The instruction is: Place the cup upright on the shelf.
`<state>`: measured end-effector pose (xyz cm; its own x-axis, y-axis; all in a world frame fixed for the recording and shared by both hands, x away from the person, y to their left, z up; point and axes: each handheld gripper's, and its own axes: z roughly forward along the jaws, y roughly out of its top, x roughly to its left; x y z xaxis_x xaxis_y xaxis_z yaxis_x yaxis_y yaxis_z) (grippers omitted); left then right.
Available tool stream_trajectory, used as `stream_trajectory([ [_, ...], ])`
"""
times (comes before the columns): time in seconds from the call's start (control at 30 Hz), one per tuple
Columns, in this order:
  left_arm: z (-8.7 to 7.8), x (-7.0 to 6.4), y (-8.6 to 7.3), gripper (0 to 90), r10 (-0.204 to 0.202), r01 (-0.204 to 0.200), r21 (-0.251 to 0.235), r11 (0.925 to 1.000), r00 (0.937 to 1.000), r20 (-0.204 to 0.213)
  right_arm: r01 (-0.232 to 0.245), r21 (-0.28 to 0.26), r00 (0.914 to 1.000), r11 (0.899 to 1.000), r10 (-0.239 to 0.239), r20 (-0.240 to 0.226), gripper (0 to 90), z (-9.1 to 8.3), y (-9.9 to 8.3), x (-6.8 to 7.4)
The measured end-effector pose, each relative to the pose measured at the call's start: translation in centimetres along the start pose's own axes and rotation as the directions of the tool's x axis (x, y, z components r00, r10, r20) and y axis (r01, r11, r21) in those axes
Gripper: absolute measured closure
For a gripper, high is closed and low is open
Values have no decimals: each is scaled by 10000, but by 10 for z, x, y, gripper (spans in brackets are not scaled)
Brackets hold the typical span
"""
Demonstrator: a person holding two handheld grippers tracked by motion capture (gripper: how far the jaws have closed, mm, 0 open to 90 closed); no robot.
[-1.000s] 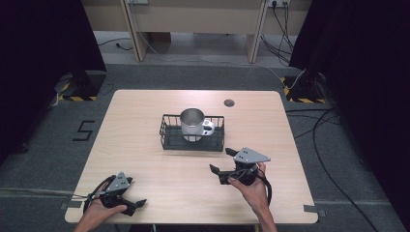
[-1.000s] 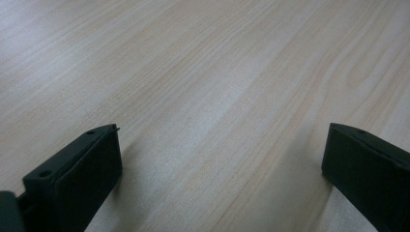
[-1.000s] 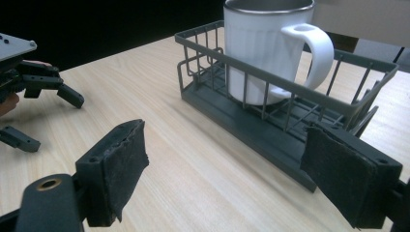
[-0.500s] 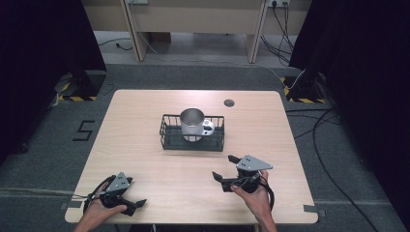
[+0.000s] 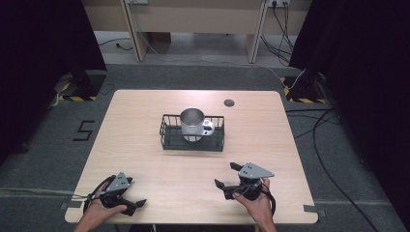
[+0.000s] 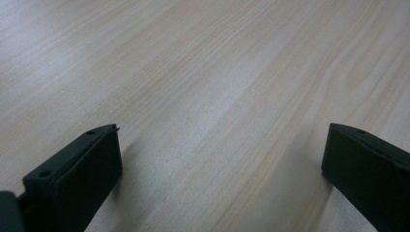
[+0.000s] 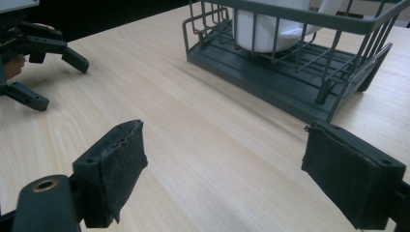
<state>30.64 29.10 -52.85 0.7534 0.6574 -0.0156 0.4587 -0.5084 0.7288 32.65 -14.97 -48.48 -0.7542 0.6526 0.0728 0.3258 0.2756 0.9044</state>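
Metal mug [image 5: 193, 123] stands upright inside wire basket [image 5: 167, 140] mid-desk [image 5: 135, 121]. Likely light, rigid, slick; handle or rim looks the best hold. Left hand-held gripper [image 5: 136, 206] and right hand-held gripper [image 5: 226, 176] both wide open, empty, near front edge.

Mug [image 7: 285, 24] top cut off by upper edge in right gripper view; lower body partly screened by wire basket [image 7: 309, 58] bars. Small dark disc [image 5: 229, 102] on table [image 5: 135, 121] far side: too small to identify. Forearms cut off at bottom edge, high view.
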Motion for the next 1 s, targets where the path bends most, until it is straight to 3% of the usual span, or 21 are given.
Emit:
stream_trajectory([
  [1.0, 0, 0, 0, 1, 12, -12, -16, 10000, 10000, 4, 1, 895, 9999, 9960, -13, 134, 151, -7, -36, 13],
])
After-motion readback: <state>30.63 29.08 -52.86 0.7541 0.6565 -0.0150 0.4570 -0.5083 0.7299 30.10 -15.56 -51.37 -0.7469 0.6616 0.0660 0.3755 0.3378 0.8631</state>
